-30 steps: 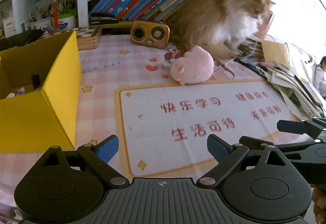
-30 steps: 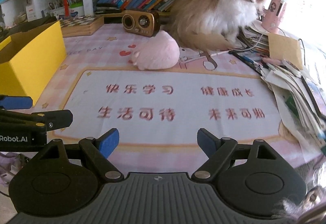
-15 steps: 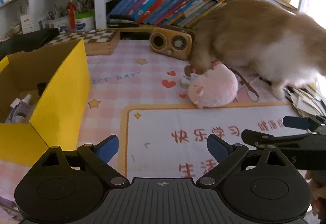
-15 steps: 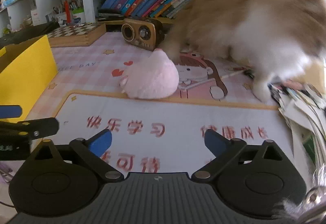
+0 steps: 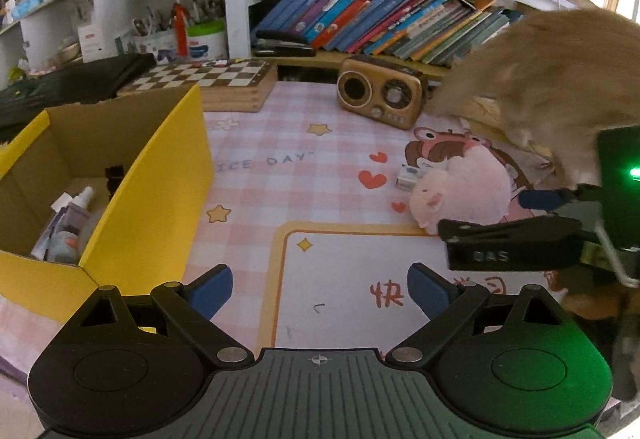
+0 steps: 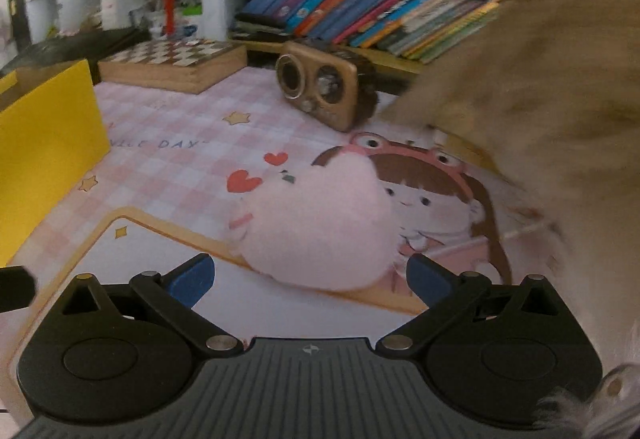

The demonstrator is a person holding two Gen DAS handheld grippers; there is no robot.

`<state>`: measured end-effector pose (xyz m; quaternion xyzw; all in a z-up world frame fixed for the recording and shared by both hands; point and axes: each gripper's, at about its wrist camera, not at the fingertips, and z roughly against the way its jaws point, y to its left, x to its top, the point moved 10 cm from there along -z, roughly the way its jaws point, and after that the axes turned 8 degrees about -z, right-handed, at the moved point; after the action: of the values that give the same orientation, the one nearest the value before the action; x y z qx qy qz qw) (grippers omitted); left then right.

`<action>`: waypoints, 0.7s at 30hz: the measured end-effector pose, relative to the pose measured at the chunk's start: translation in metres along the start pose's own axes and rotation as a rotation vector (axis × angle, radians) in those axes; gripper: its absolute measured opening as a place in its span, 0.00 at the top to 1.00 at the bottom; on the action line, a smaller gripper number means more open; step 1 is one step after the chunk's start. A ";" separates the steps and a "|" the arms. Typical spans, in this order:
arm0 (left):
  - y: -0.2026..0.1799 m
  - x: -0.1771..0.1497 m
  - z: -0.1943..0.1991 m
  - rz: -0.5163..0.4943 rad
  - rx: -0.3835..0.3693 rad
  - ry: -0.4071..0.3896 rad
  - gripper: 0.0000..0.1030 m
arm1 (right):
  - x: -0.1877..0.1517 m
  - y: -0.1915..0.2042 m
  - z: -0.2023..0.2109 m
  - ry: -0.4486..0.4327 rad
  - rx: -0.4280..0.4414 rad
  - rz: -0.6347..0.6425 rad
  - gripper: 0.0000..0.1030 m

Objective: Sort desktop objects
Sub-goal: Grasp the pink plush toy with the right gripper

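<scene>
We note the right gripper (image 6: 308,279) pointing down at the round pink plush toy (image 6: 320,227), which lies on the pink checked desk mat (image 6: 176,167) at the printed border of its white panel. The jaws are opening, now spread wide; the plush sits just ahead of the blue fingertips (image 6: 192,277), in line with the gap but not touched by either pad. From the left wrist view we see the same gripper from the side, its black finger right beside the plush.

The left gripper (image 5: 320,289) hangs over the white panel with its jaws spread and nothing between them.

The open yellow cardboard box (image 5: 152,175) stands at the left edge of the mat, well apart from the plush. Inside it we see a small spray bottle (image 5: 76,203).

A long-haired ginger cat (image 6: 540,87) stands just behind and to the right of the plush, blurred. A brown retro-style radio (image 6: 320,87) stands behind the plush, near the cat.
</scene>
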<state>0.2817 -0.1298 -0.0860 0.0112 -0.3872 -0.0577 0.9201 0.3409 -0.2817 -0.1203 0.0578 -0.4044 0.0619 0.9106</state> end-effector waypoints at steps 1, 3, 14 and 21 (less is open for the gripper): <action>0.000 0.000 -0.001 0.004 -0.004 0.004 0.07 | 0.002 0.000 -0.007 0.005 -0.004 0.012 0.00; -0.001 0.001 -0.003 0.015 -0.011 0.006 0.07 | 0.003 0.001 -0.018 0.013 0.002 0.020 0.00; -0.007 0.013 -0.026 0.026 -0.004 0.020 0.07 | 0.021 -0.016 -0.003 -0.045 0.080 -0.076 0.73; -0.017 0.024 -0.039 0.072 -0.035 0.027 0.06 | 0.020 -0.032 0.018 -0.041 0.083 -0.163 0.21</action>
<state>0.3246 -0.1498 -0.0977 -0.0179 -0.3736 -0.0310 0.9269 0.3465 -0.3151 -0.0948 0.1294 -0.4140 0.0030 0.9010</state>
